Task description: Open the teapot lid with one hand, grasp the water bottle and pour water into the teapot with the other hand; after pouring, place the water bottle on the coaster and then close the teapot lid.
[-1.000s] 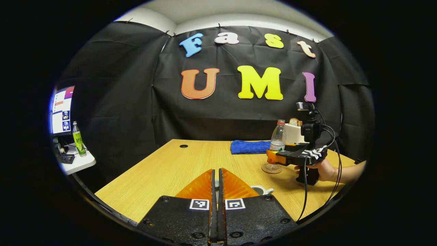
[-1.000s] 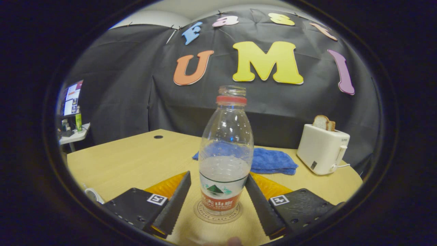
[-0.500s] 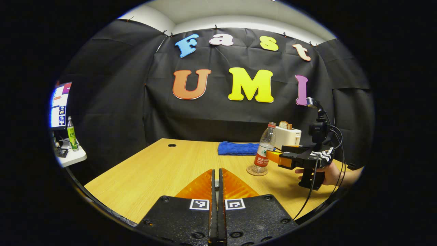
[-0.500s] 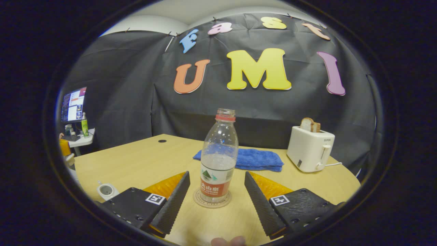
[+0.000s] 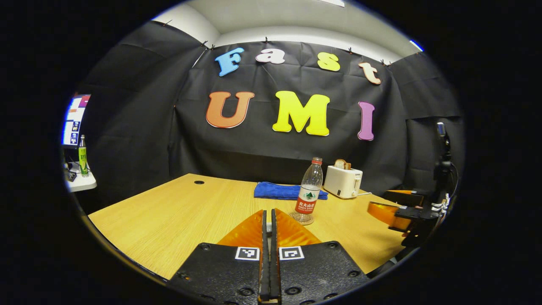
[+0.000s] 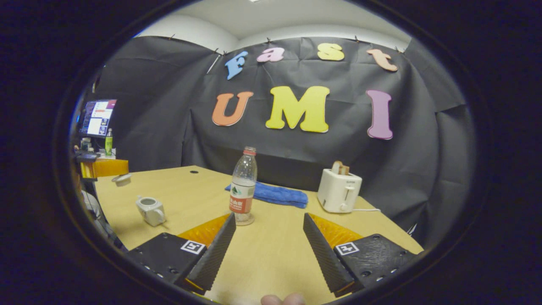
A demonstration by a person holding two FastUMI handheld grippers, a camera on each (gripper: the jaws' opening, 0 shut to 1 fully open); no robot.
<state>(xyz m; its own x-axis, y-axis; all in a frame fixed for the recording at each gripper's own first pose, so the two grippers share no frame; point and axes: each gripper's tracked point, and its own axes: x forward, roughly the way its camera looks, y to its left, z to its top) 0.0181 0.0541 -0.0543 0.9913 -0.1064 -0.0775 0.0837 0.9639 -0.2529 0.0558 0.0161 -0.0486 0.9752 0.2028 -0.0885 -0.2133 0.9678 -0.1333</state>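
The clear water bottle [image 5: 309,192] [image 6: 243,190], with a red label and no cap, stands upright on a round coaster [image 5: 301,219] mid-table. In the right gripper view my right gripper [image 6: 269,220] is open and holds nothing; the bottle is well ahead of it and slightly left. The right gripper [image 5: 396,207] also appears at the far right of the left gripper view. The white teapot [image 6: 150,209] sits near the table's left edge with its top uncovered. My left gripper [image 5: 267,214] is shut; from the right gripper view it [image 6: 106,168] hangs above the teapot with the small lid [image 6: 121,179] in its fingers.
A blue cloth [image 5: 283,190] [image 6: 275,195] lies behind the bottle. A white toaster [image 5: 342,181] [image 6: 338,195] with bread stands at the back right. A side table [image 5: 78,182] with a monitor and a green bottle is off to the left. The table has a cable hole [image 5: 199,182].
My right gripper has drawn back from the bottle, still open, leaving it on the coaster. My left gripper has also pulled back, staying shut.
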